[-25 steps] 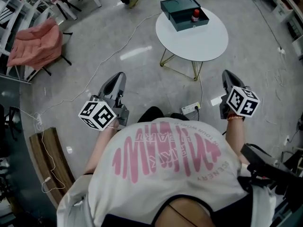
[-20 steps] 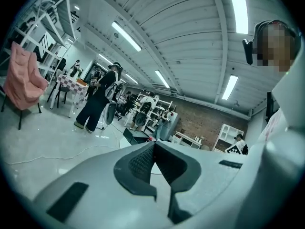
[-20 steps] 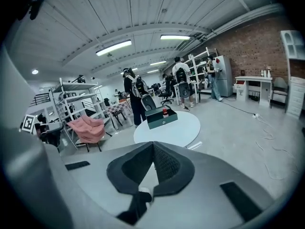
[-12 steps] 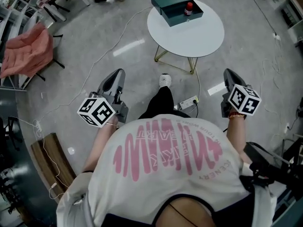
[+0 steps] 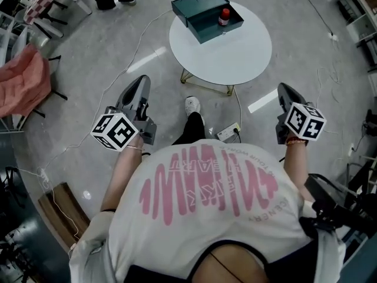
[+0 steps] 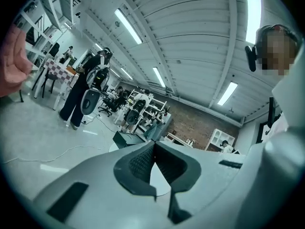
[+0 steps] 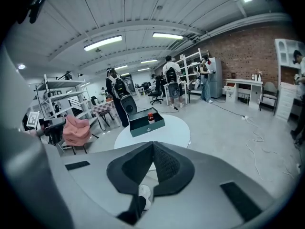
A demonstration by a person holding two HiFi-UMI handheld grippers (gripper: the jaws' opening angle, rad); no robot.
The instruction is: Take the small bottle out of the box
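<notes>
Left gripper and right gripper hold their fingers together, empty; the small bottle stands in the box well beyond the fingertips

Head view: from above the person's head, steeply down on the floor; round tabletop far ahead, at the top edge.
Left gripper view: rides on the left gripper, almost level into the room.
Right gripper view: rides on the right gripper, tilted down toward the tabletop, well apart from it.
Shared: tabletop and box appear in all three views.
</notes>
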